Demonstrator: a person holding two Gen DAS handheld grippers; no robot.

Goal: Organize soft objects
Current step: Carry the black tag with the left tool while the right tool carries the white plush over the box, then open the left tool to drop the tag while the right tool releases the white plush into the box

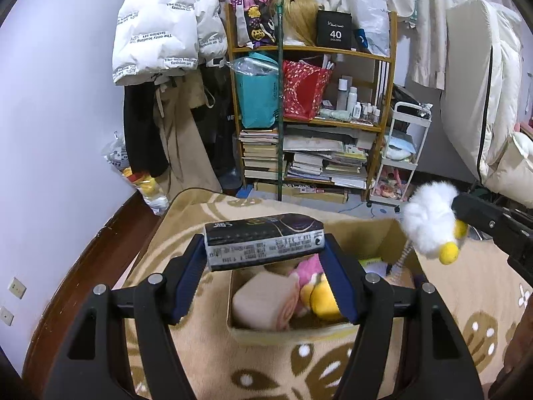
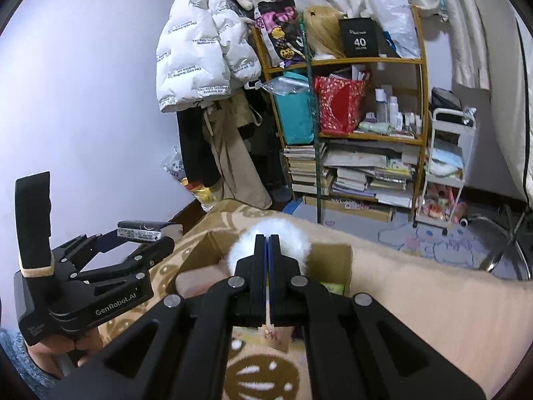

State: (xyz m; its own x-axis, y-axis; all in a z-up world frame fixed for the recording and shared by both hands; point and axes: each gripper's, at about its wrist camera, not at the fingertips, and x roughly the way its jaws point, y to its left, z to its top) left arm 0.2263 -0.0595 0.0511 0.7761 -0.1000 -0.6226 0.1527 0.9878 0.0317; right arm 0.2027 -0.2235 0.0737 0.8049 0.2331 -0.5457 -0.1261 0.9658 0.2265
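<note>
Here, two hand-held grippers hover over an open box on a patterned blanket.

Handling: the dark packet looks like a soft pack of tissues, light and squashy, best pinched across its short ends; the white fluffy toy seems feather-light and springy, best taken by its body or tag.
Packet look: dark wrapper with pale printed labels along its near side.
Toy look: white fur with two yellow pompoms and a small coiled spring beneath.
Left gripper: jaws part-way apart, clamped on the packet's two ends, above the box.
Right gripper: jaws pressed together on the toy, a thin tag trailing back between them.
Box: cardboard, already holding a rolled pink cloth and a pink and yellow plush.
Backdrop: crowded wooden shelf, hanging white jacket.
</note>
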